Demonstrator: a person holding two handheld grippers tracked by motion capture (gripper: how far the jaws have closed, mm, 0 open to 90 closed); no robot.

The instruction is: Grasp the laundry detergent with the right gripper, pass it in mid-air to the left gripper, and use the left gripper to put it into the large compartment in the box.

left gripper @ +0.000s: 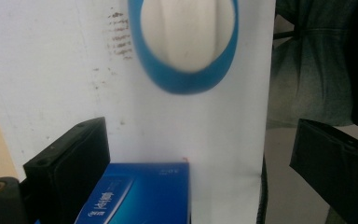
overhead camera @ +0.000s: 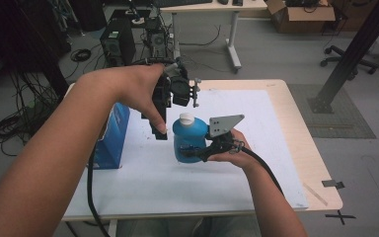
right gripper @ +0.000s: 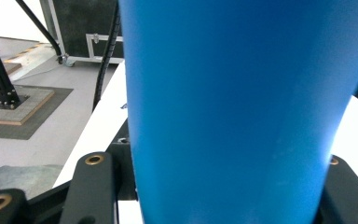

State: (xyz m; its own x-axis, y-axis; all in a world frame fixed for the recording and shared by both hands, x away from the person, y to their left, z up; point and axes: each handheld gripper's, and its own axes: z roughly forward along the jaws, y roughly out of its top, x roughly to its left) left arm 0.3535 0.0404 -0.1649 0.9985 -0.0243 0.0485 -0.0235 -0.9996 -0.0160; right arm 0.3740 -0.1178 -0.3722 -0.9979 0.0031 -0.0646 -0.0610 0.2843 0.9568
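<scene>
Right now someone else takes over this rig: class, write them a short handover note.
Right gripper: jaws shut on the blue bottle, held upright over the white mat.
Left gripper: jaws open, pointing down, holding nothing, beside and above the bottle's white cap.
Blue box: standing at the mat's left edge.
Done: bottle gripped and steadied.
Left: cap is still on; probably bring the left jaws onto it and unscrew.
</scene>
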